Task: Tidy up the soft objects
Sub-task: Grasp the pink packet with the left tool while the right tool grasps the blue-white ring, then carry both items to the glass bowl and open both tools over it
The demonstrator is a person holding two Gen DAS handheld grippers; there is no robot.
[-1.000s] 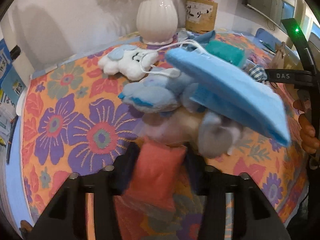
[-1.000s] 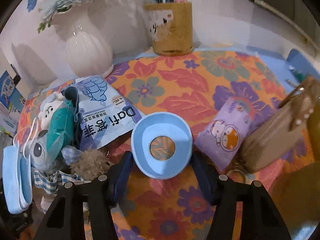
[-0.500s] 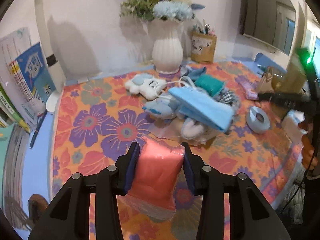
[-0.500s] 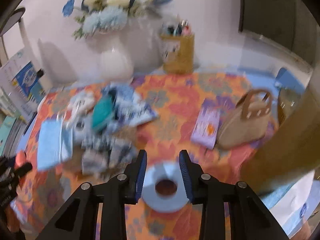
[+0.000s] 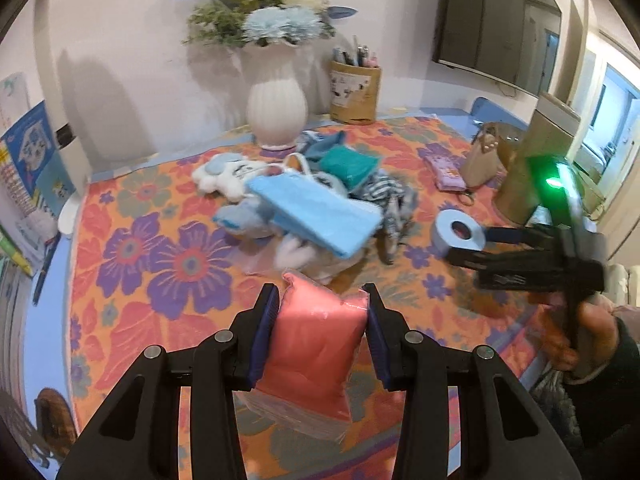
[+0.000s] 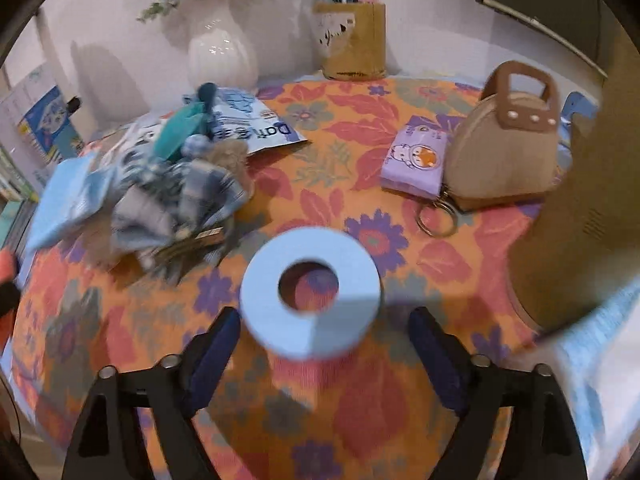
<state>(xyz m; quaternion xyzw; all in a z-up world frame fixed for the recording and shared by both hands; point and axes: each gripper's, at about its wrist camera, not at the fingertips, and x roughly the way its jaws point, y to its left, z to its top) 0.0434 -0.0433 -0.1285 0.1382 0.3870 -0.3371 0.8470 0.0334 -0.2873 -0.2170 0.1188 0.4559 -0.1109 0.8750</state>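
My left gripper point(image 5: 322, 312) is shut on a pink soft packet point(image 5: 316, 344) and holds it above the floral tablecloth point(image 5: 132, 248). A pile of soft things lies mid-table: a blue face-mask pack point(image 5: 316, 210), a white plush point(image 5: 228, 172), a teal cloth point(image 5: 350, 164), checked fabric point(image 5: 390, 196). My right gripper point(image 6: 324, 328) is open; a light-blue foam ring point(image 6: 310, 292) sits on the cloth just ahead of its spread fingers, apart from both pads. The ring point(image 5: 460, 234) and right gripper point(image 5: 464, 246) also show in the left wrist view.
A white flower vase point(image 5: 276, 112) and a pen holder point(image 5: 354, 94) stand at the back. A purple pouch point(image 6: 416, 158), a tan handbag point(image 6: 504, 160) and a tall brown object point(image 6: 580, 208) are on the right. Books point(image 5: 28, 168) stand at the left edge.
Both grippers have pulled back from the pile. My right gripper has opened and let go of the blue ring, which now rests on the cloth. My left still holds the pink packet.
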